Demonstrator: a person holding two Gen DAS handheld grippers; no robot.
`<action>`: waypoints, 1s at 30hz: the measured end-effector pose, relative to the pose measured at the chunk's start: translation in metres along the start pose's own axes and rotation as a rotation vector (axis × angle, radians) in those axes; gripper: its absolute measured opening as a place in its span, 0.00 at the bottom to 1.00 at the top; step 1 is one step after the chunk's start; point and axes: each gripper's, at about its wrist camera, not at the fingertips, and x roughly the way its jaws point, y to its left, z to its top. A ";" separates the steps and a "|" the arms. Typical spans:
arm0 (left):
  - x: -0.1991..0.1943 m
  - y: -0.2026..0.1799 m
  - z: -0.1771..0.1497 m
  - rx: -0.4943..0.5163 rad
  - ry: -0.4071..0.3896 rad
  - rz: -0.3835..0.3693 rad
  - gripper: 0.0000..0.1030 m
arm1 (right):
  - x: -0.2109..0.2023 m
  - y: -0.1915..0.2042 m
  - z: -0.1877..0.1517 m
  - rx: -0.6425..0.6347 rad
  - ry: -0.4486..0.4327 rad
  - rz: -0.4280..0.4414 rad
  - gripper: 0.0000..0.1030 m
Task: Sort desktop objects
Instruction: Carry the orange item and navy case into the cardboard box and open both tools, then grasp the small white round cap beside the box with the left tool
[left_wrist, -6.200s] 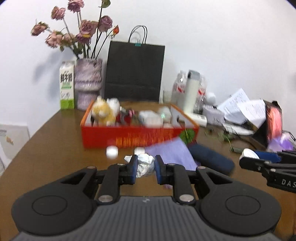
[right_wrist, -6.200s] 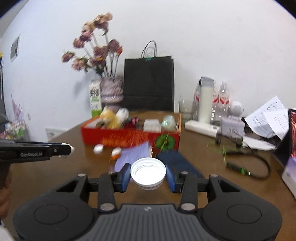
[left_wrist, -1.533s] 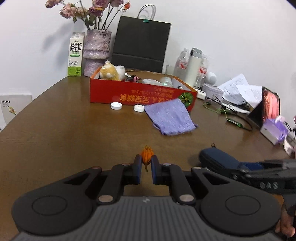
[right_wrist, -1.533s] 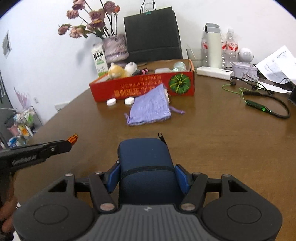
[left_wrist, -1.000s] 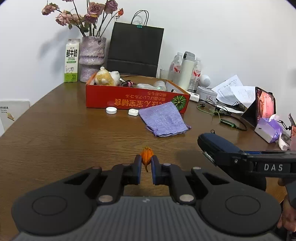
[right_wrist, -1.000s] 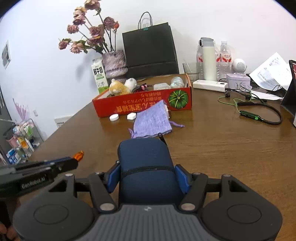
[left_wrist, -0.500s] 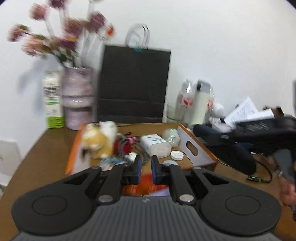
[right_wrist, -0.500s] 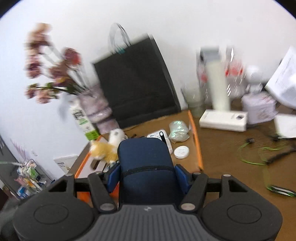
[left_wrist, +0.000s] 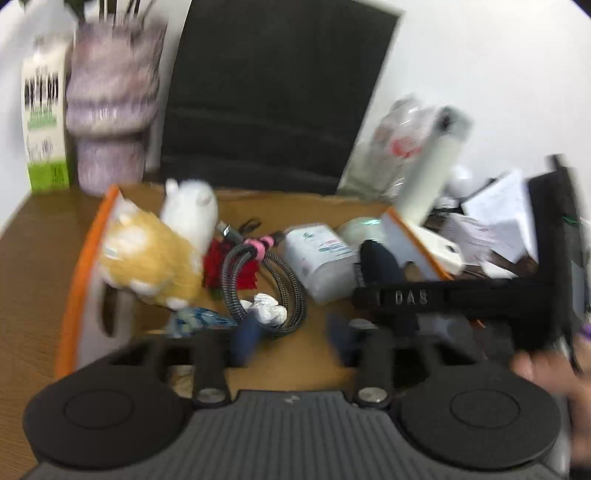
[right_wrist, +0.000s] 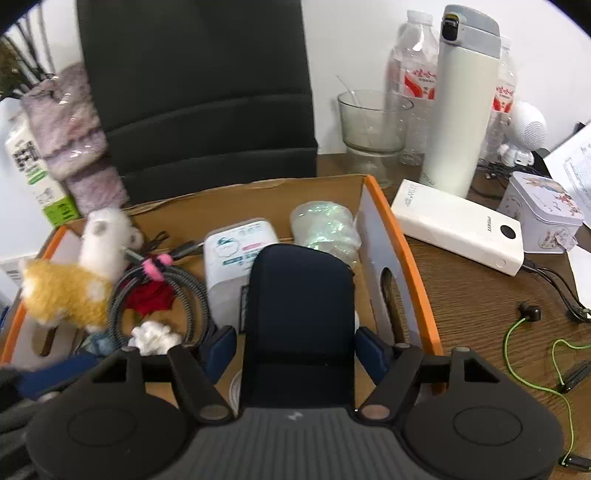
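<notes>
Both grippers hang over the orange-rimmed cardboard box (right_wrist: 400, 254). My right gripper (right_wrist: 295, 349) has its jaws spread slightly wider than the dark blue case (right_wrist: 301, 314), which lies between them over the box's right side. In the left wrist view my left gripper (left_wrist: 293, 334) is open and empty above the box floor (left_wrist: 317, 354). The right gripper's arm (left_wrist: 443, 297) and the case's tip (left_wrist: 380, 258) cross that view. The orange flower is not visible.
The box holds a yellow and white plush (right_wrist: 70, 284), a coiled cable (right_wrist: 184, 291), red fabric (right_wrist: 151, 297), crumpled paper (right_wrist: 153, 334), a white pack (right_wrist: 236, 258) and a clear wrapper (right_wrist: 325, 227). Behind stand a black bag (right_wrist: 199, 96), vase (right_wrist: 70, 140), glass (right_wrist: 371, 122) and thermos (right_wrist: 458, 107). A power bank (right_wrist: 458, 227) lies on the right.
Both grippers have moved forward and down over the box. The left gripper has opened. The right gripper's jaws have spread off the blue case.
</notes>
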 end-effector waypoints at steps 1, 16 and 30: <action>-0.015 0.002 -0.007 0.026 -0.022 -0.004 0.67 | -0.006 -0.004 -0.001 0.011 -0.014 0.030 0.69; -0.021 -0.019 -0.100 0.197 -0.078 0.117 0.35 | -0.130 -0.056 -0.129 -0.019 -0.320 0.282 0.80; -0.018 0.011 -0.109 0.105 -0.061 0.182 0.28 | -0.115 -0.033 -0.182 -0.156 -0.321 0.309 0.78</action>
